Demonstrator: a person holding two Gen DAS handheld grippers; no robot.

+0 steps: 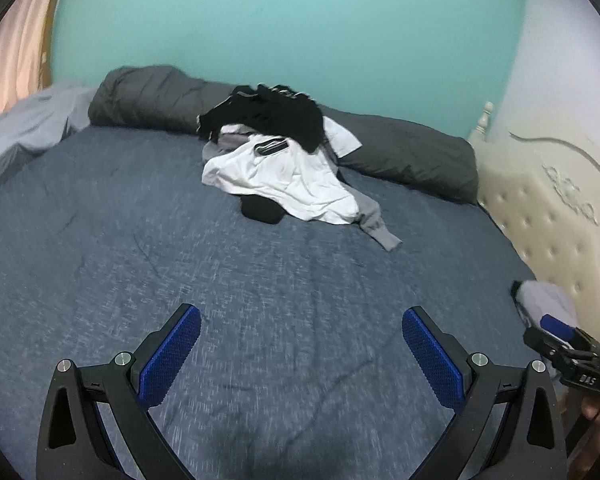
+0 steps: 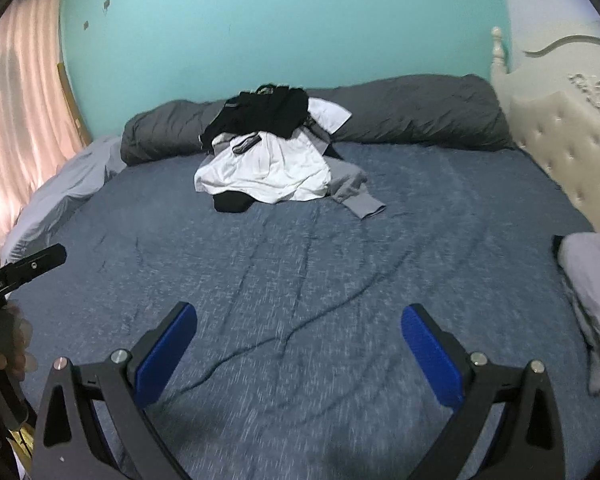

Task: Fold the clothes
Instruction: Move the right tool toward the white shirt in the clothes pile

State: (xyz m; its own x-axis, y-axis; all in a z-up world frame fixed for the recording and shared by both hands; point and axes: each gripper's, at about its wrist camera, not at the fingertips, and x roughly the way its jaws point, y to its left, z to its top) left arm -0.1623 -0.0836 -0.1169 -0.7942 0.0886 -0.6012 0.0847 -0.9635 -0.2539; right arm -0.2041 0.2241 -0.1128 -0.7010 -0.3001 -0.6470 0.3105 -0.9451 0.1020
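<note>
While hovering over the blue-grey bedspread (image 1: 140,240), left gripper (image 1: 301,354) held with blue pads (image 1: 171,360) spread wide and empty; right gripper (image 2: 299,352) likewise splayed apart, gripping nothing. Heap of unfolded clothes (image 2: 268,152) at the far middle of the bed, against a dark grey rolled duvet (image 2: 412,112): black garment (image 1: 276,114) on top, white T-shirt (image 1: 284,176) beneath it, grey sleeve (image 1: 376,220) trailing out to the right, a small black item (image 1: 260,210) peeking from under the white. Possibly a folded pale grey garment (image 2: 592,268) near the tufted cream headboard (image 2: 560,156), well apart from the heap, blurred
</note>
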